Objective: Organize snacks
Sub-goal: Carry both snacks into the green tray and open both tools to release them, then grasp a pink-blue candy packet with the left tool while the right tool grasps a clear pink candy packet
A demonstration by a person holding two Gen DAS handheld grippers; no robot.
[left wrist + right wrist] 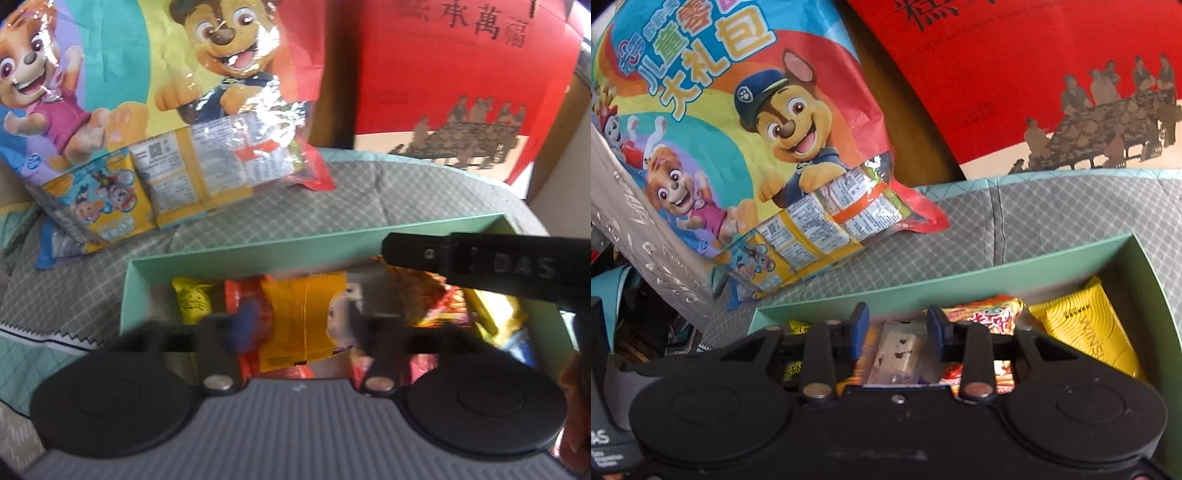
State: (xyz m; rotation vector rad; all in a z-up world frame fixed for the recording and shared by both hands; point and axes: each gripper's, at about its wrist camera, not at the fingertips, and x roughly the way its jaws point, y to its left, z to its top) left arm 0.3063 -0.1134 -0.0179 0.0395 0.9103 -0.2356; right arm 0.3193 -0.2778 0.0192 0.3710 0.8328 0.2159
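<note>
1. Below, left hand-held gripper (pixel 295 325) hangs over green box (pixel 258 247), fingers spread, orange packet (pixel 301 317) lying loose between them.
2. Right hand-held gripper (pixel 897 334) over the same box (pixel 997 271), parted, gripping nothing; pale wrapped snack (pixel 897 354) beneath.
3. Cartoon gift bag (pixel 746 140) behind, on quilted cloth (pixel 1052 221).

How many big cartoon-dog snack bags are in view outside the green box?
1. The cartoon-dog gift bag leans at the back left on the grey quilted cover, behind the green box. Small packets show through its clear bottom. Others may be hidden out of frame.
</note>
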